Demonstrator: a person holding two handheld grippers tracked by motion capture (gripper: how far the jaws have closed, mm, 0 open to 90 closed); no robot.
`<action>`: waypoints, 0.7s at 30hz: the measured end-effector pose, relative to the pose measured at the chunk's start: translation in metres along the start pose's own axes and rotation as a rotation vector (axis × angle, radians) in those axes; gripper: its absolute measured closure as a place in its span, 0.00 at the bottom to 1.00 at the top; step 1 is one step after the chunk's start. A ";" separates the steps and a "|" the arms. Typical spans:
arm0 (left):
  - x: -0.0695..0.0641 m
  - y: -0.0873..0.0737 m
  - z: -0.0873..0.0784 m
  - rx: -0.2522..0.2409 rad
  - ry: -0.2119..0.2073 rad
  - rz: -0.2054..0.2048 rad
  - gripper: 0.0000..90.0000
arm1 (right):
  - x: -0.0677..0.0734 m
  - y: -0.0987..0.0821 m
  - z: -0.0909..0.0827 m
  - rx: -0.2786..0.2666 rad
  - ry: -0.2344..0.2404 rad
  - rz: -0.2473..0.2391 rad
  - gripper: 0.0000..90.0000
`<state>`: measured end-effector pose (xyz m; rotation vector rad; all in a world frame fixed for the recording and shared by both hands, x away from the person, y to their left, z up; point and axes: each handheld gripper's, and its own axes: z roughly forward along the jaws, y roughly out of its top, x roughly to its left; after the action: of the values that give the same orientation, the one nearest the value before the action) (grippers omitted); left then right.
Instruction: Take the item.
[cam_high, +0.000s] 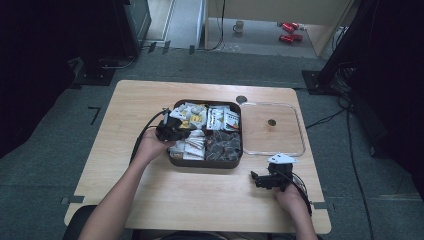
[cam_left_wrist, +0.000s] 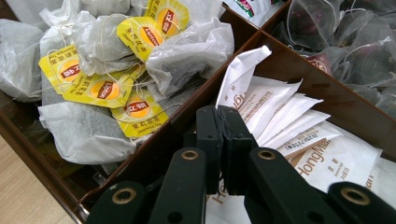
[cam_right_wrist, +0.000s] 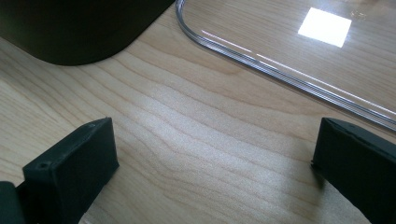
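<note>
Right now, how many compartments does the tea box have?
4. Far left holds yellow-tagged tea bags, far right printed packets, near left white sachets, near right dark mesh bags. The left gripper may hide some.

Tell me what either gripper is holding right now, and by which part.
Nothing is visibly held: the left gripper is shut above the white sachets without one between its jaws, and the right gripper is open over bare table.

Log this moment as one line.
left gripper: shut, empty, over tray sachets | right gripper: open, table | clear lid: off

Overhead light falls evenly on the pale table (cam_high: 200, 195), dark surroundings beyond, with square glare on the clear lid (cam_right_wrist: 324, 26).
</note>
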<state>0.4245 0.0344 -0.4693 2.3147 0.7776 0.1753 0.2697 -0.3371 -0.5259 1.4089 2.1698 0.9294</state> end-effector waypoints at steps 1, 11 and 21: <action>0.000 0.000 0.000 0.001 -0.001 -0.001 0.99 | 0.000 0.000 0.000 0.000 0.000 0.000 0.00; 0.003 0.000 -0.008 -0.016 -0.010 -0.009 1.00 | 0.000 0.000 0.000 0.000 0.000 -0.001 0.00; 0.002 0.001 -0.020 -0.045 -0.022 -0.008 1.00 | 0.000 0.000 0.000 0.000 0.000 -0.001 0.00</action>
<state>0.4202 0.0462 -0.4539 2.2676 0.7643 0.1620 0.2694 -0.3371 -0.5259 1.4076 2.1703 0.9293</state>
